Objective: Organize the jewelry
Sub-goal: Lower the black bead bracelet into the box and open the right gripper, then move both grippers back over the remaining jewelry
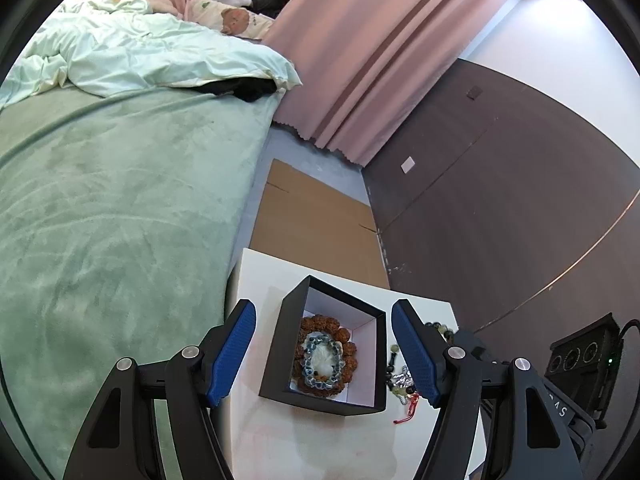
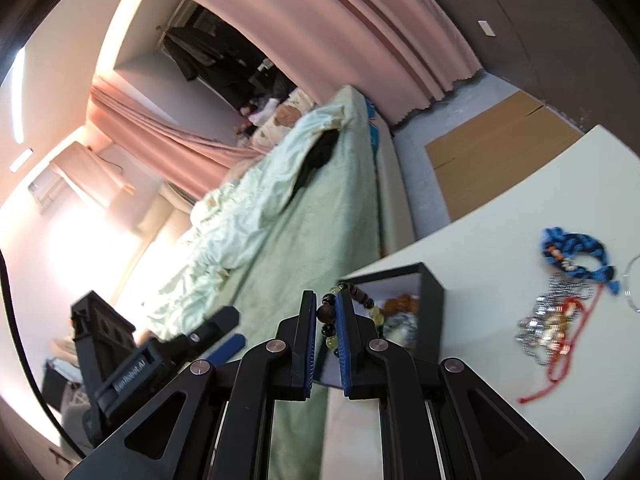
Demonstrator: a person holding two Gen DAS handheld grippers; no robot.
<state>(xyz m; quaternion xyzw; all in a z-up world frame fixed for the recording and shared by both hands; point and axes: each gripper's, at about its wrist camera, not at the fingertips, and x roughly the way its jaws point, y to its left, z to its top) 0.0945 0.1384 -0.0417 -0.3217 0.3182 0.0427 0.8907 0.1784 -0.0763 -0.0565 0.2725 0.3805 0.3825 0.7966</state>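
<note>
A black box with a white inside stands on the white table. In it lie a brown bead bracelet and a blue-grey bead bracelet. My left gripper is open, its fingers on either side of the box. My right gripper is shut on a dark and yellow bead bracelet, held above the box's near rim. A silver chain, a red cord and a blue braided bracelet lie on the table to the right.
A bed with a green blanket runs along the table's left. Flat cardboard lies on the floor beyond the table. Pink curtains and a dark wall stand behind. A clear glass rim sits at the far right.
</note>
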